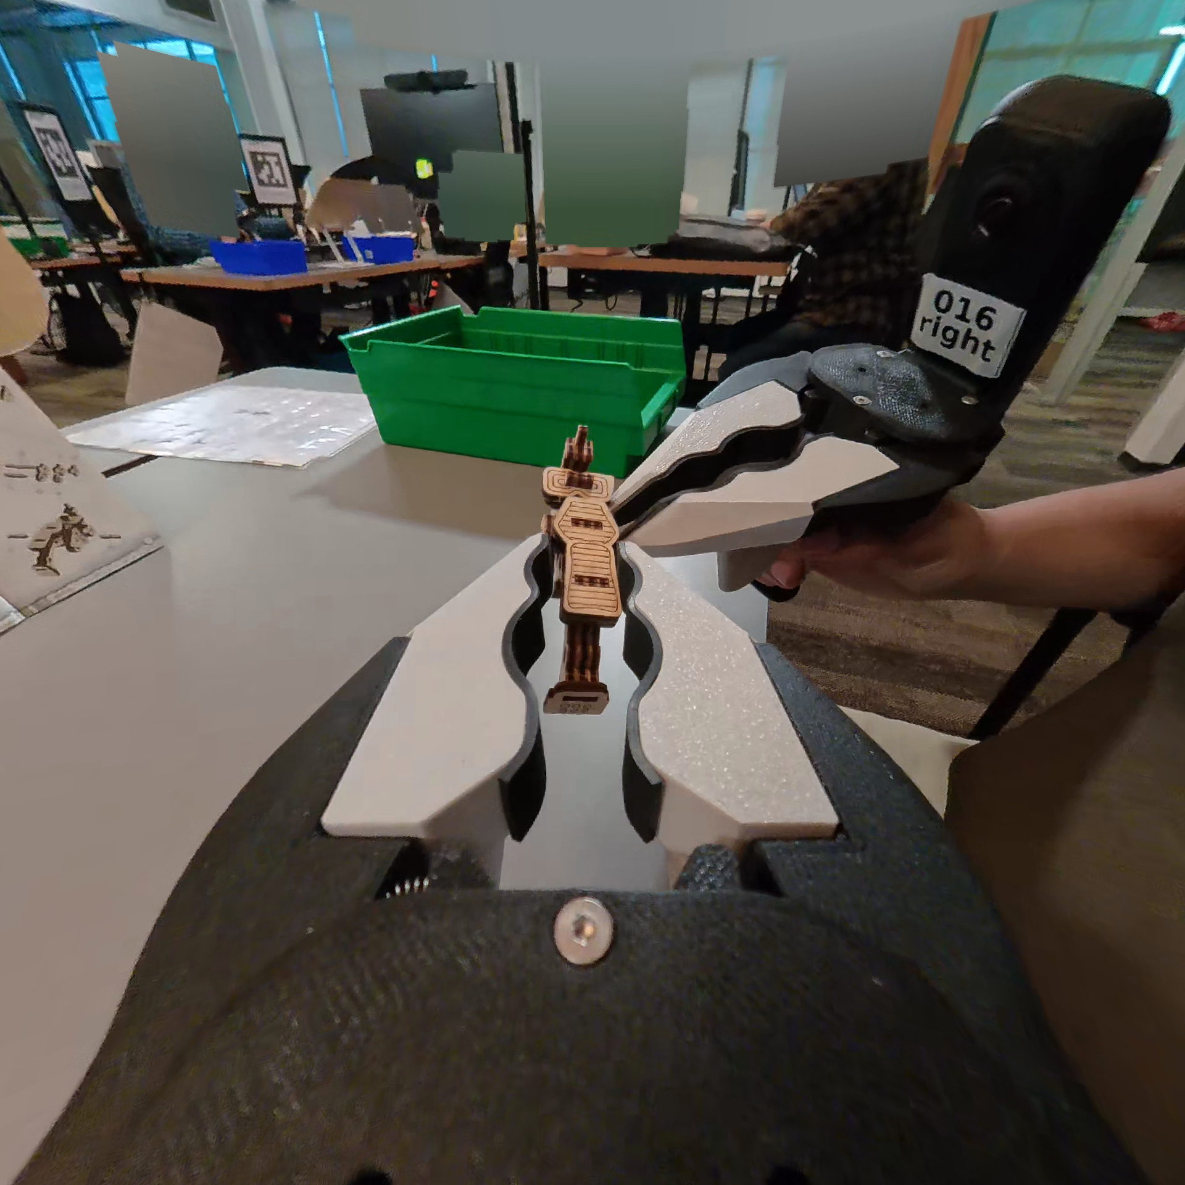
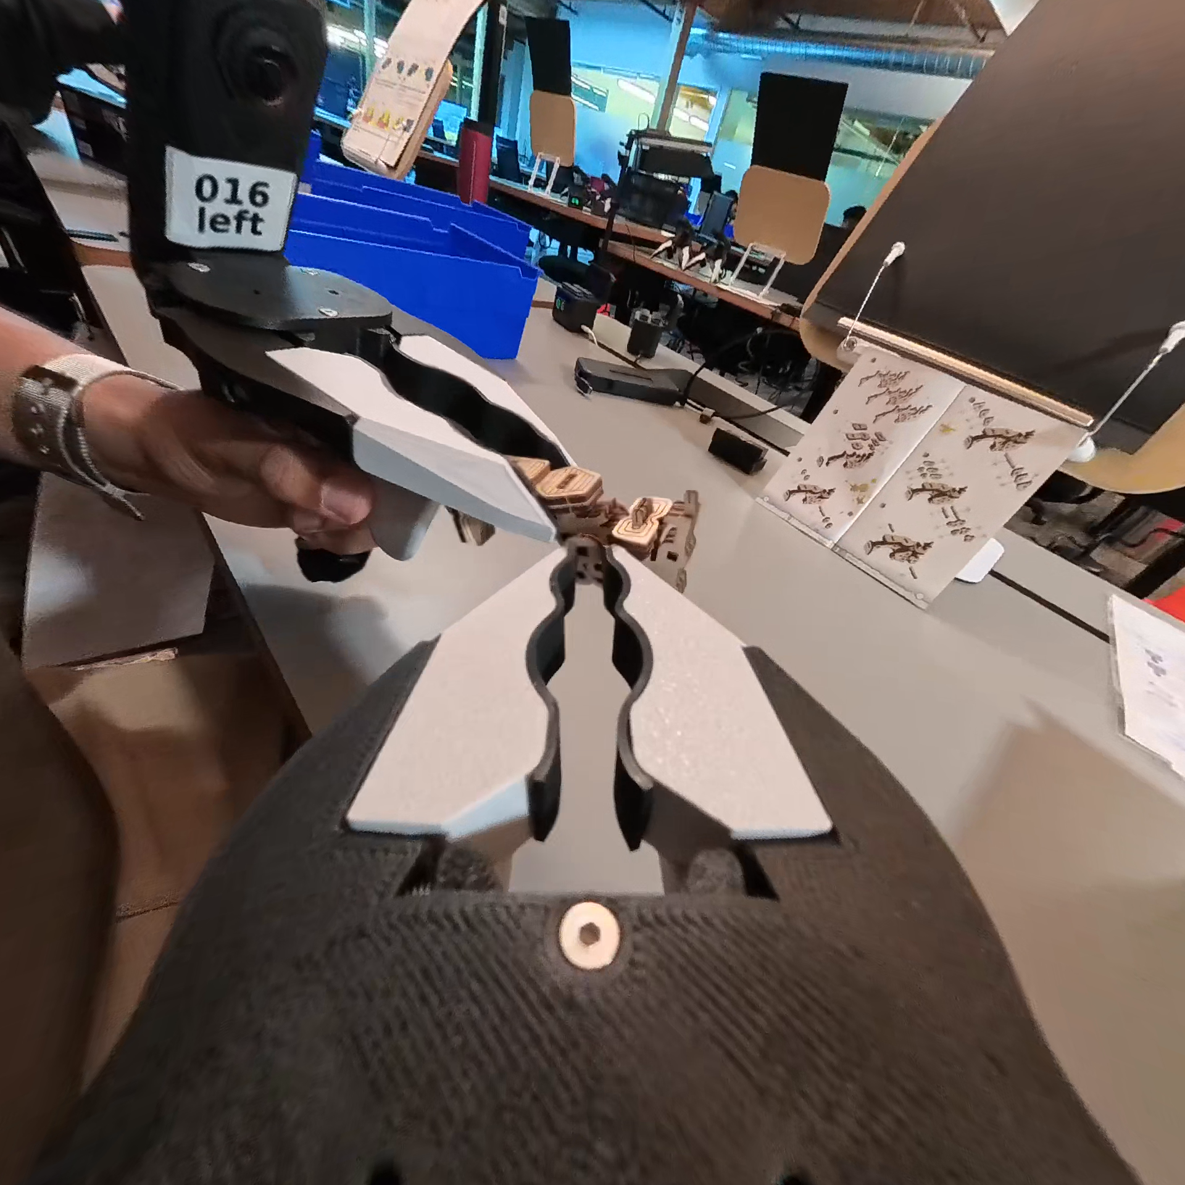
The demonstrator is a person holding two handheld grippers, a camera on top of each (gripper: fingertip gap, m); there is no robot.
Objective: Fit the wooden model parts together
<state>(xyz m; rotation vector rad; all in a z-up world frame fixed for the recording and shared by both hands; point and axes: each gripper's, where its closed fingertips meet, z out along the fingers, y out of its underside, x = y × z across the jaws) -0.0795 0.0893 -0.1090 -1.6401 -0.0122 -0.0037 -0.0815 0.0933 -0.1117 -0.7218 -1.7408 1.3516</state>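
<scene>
A small wooden model (image 1: 587, 564), made of layered laser-cut pieces, is held in the air above the grey table (image 1: 269, 564). My left gripper (image 1: 585, 551) is shut on its middle, with one end pointing back between the fingers. My right gripper (image 1: 619, 516) comes in from the right and its tips pinch the model's side near the top. In the right wrist view my right gripper (image 2: 587, 563) is shut on a dark slotted part of the model (image 2: 641, 522). The left gripper (image 2: 553, 513) grips the model from the left.
A green bin (image 1: 513, 378) stands behind the model, with a clear plastic sheet (image 1: 224, 423) to its left. Picture instruction sheets (image 2: 898, 487) hang at the right of the table. Blue bins (image 2: 417, 256) and black devices (image 2: 628, 381) lie farther back. My left and right fingertips are right by each other.
</scene>
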